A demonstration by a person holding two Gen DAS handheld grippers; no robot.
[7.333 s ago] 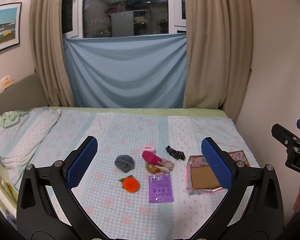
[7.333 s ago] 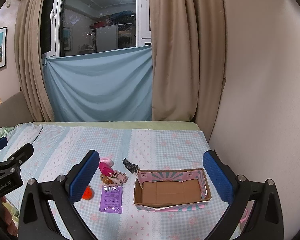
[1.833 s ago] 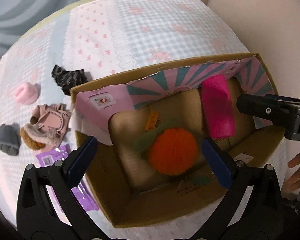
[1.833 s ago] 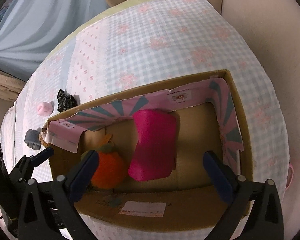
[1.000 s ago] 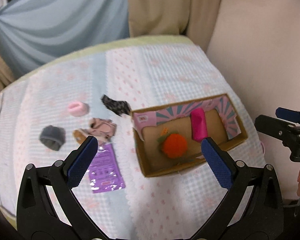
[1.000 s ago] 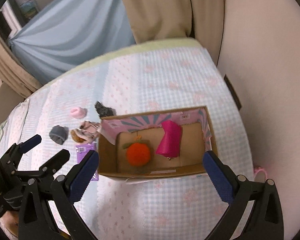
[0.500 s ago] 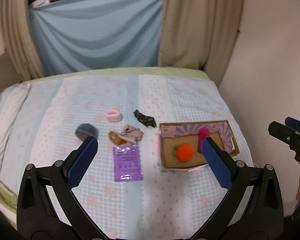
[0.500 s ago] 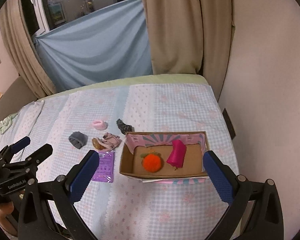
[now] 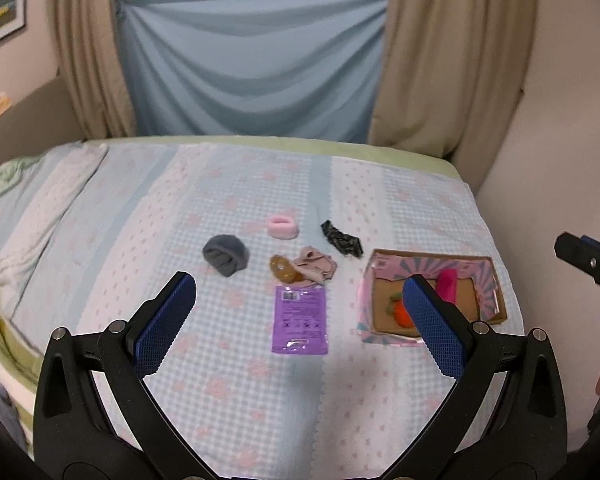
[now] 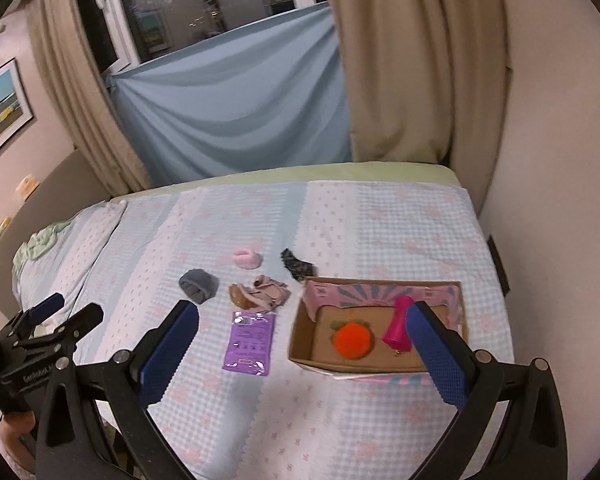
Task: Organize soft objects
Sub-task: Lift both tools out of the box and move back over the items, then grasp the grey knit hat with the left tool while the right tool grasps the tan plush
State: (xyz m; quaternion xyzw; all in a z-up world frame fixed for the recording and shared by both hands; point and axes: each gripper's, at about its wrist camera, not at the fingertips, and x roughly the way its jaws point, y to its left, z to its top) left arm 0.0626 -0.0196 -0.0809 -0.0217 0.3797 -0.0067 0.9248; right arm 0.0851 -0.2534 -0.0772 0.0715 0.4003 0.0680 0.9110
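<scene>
A cardboard box (image 9: 494, 276) (image 10: 300, 350) on the bed holds an orange plush fruit (image 10: 352, 340) (image 9: 402, 314) and a magenta roll (image 10: 398, 326) (image 9: 447, 282). On the bed left of it lie a grey rolled sock (image 9: 226, 255) (image 10: 198, 285), a pink scrunchie (image 9: 283, 227) (image 10: 247, 258), a black patterned cloth (image 9: 341, 239) (image 10: 297, 266), a beige and brown bundle (image 9: 306, 268) (image 10: 260, 296) and a purple packet (image 9: 300, 319) (image 10: 249, 338). My left gripper (image 9: 300, 322) and right gripper (image 10: 302, 350) are both open and empty, held back above the bed's near side.
The bed (image 9: 260, 392) has a blue checked sheet; a pillow (image 9: 24, 208) lies at the left. A wall runs close along the right side. Curtains and a draped blue cloth stand behind the bed.
Both grippers have pulled up and back from the box, so the whole bed shows. The orange plush and magenta roll, on the bed earlier, lie in the box.
</scene>
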